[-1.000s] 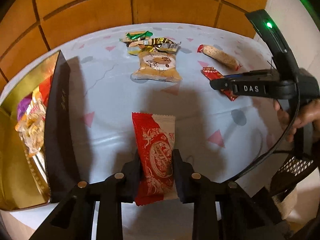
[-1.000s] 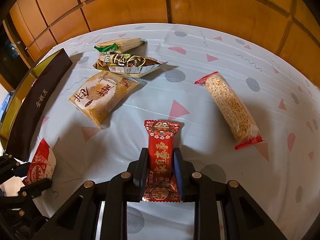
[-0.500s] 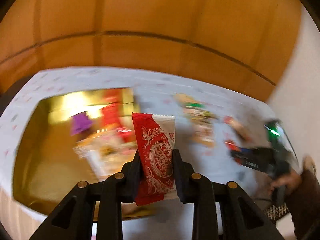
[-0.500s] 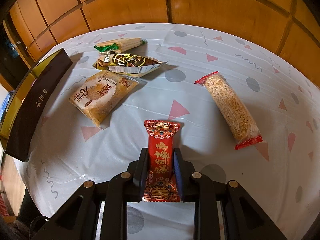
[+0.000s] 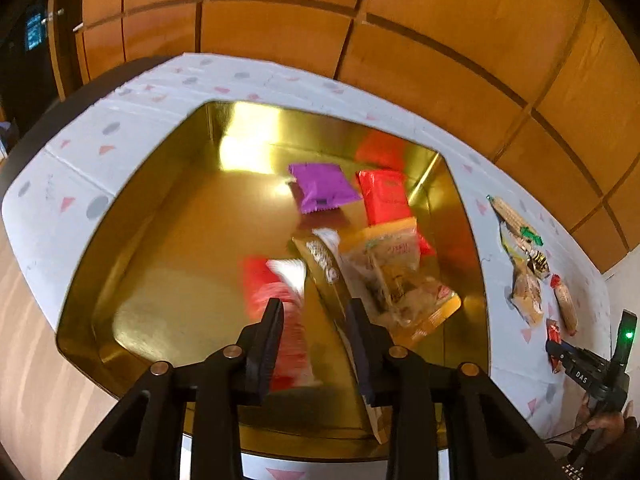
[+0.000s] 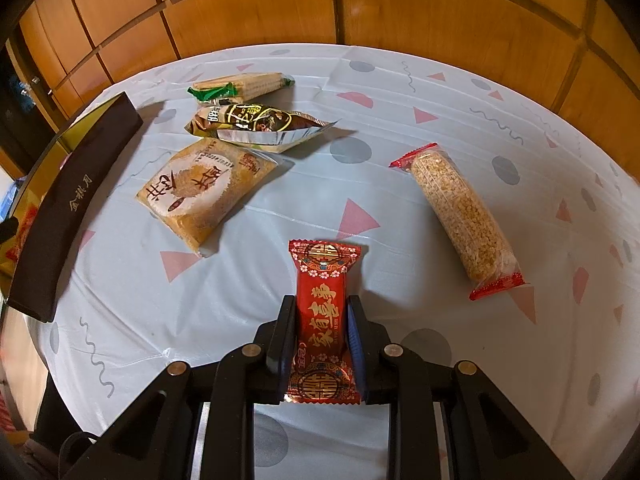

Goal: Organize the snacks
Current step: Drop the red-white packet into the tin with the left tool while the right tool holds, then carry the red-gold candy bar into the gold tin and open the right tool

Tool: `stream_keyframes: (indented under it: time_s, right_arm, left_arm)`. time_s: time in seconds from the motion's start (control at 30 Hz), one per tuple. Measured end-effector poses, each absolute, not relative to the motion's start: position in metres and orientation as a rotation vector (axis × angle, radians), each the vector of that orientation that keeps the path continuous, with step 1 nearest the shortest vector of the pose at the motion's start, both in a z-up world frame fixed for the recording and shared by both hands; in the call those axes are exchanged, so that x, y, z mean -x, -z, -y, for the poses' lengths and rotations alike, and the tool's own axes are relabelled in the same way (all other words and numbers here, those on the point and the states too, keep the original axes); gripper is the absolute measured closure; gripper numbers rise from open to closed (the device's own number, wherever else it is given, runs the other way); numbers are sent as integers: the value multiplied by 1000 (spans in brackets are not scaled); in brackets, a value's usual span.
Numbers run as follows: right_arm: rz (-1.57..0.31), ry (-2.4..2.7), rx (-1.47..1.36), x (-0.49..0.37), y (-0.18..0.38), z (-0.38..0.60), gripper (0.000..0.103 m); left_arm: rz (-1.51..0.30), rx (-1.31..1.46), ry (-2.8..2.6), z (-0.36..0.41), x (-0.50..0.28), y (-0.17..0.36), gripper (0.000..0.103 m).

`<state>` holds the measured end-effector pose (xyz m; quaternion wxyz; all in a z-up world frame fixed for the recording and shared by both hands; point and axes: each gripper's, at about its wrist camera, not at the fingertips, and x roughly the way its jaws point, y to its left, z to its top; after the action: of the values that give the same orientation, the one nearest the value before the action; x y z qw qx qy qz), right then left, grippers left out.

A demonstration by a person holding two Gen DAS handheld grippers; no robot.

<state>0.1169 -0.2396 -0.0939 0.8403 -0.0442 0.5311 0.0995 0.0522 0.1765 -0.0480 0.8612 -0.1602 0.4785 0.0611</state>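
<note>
My left gripper (image 5: pixel 316 312) hangs over the gold box (image 5: pixel 160 264) with its jaws apart. A blurred red-and-white snack packet (image 5: pixel 280 300) is loose between and below the fingers, over the box floor. The box holds a purple packet (image 5: pixel 322 186), a red packet (image 5: pixel 384 196) and a yellow packet (image 5: pixel 396 264). My right gripper (image 6: pixel 322 334) is shut on a red snack bar (image 6: pixel 322 308) resting on the tablecloth. The right gripper also shows in the left wrist view (image 5: pixel 576 364).
On the tablecloth (image 6: pixel 400 120) lie a tan square packet (image 6: pixel 204 190), a brown foil packet (image 6: pixel 256 122), a wafer pack (image 6: pixel 240 86) and a long rice bar (image 6: pixel 460 212). The box's dark wall (image 6: pixel 68 204) stands at the left. Wooden panels run behind.
My left gripper has swung left from the table to above the gold box and opened, letting go of the red-and-white packet. The right gripper has not moved.
</note>
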Motion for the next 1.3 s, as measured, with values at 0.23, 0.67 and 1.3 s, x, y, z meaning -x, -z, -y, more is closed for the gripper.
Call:
stream_keyframes:
  time_s: [0.23,0.67,1.3]
  right_arm:
    - [-1129,-201,109,-118,93,238,77]
    - [-1125,-164,110,-113,92,234,78]
    - [-1188,-201,7,-101,84,212,81]
  left_arm:
    - [-1008,278,-167,-168,-44,49,67]
    - [-913,234,-197,-163,-32,22,64]
    - [-861,192,-198,-163,-21,15,63]
